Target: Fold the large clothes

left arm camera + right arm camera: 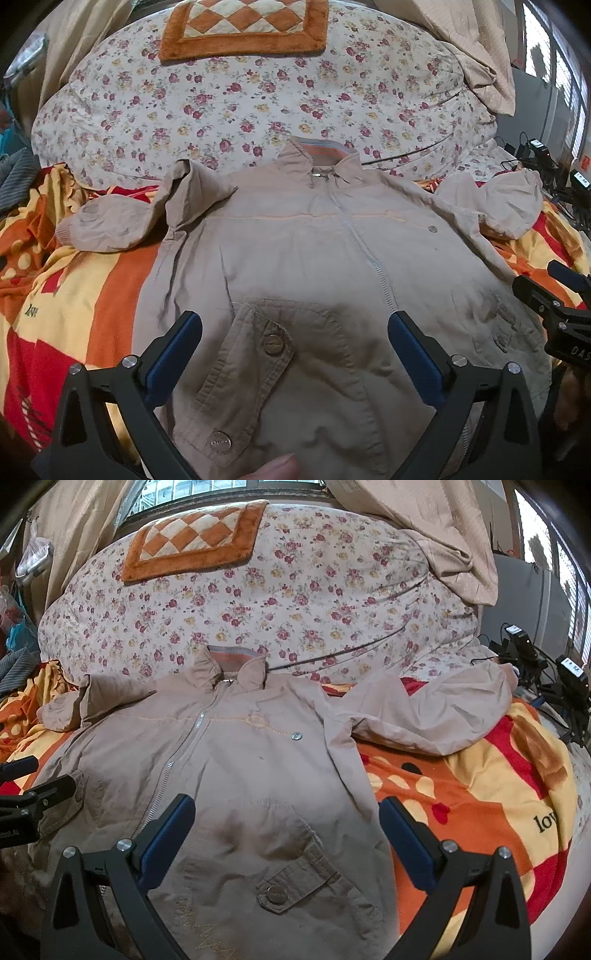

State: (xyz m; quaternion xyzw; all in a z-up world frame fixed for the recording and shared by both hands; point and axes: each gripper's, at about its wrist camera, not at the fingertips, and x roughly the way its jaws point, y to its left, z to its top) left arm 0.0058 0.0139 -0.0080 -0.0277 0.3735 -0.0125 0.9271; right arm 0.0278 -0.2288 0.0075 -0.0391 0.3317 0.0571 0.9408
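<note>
Both claws stand wide open and hold nothing. Left claw (295, 350) hovers low over the lower front of the beige jacket (295, 251), its blue pads either side of a flapped pocket (255, 373). Right claw (286, 834) hovers over the other lower front panel, above a second snap pocket (295, 882), with its right pad near the jacket's side edge.

Jacket lies face up on the bed, zipped, on an orange, red and yellow blanket (480, 794). Its long axis runs straight away from both claws: hem nearest, collar (317, 155) farthest, against a floral quilt (258, 99). Zipper (365, 247) runs between the two claws.

Sleeves are spread outward. Left sleeve (110, 225) lies bunched, up and left of the left claw. Right sleeve (436, 716) stretches up and right of the right claw, well apart from it.

Judgement: folding has not begun. Each sleeve lies on the side of its own claw, so each claw is the nearer one for drawing its sleeve inward.
</note>
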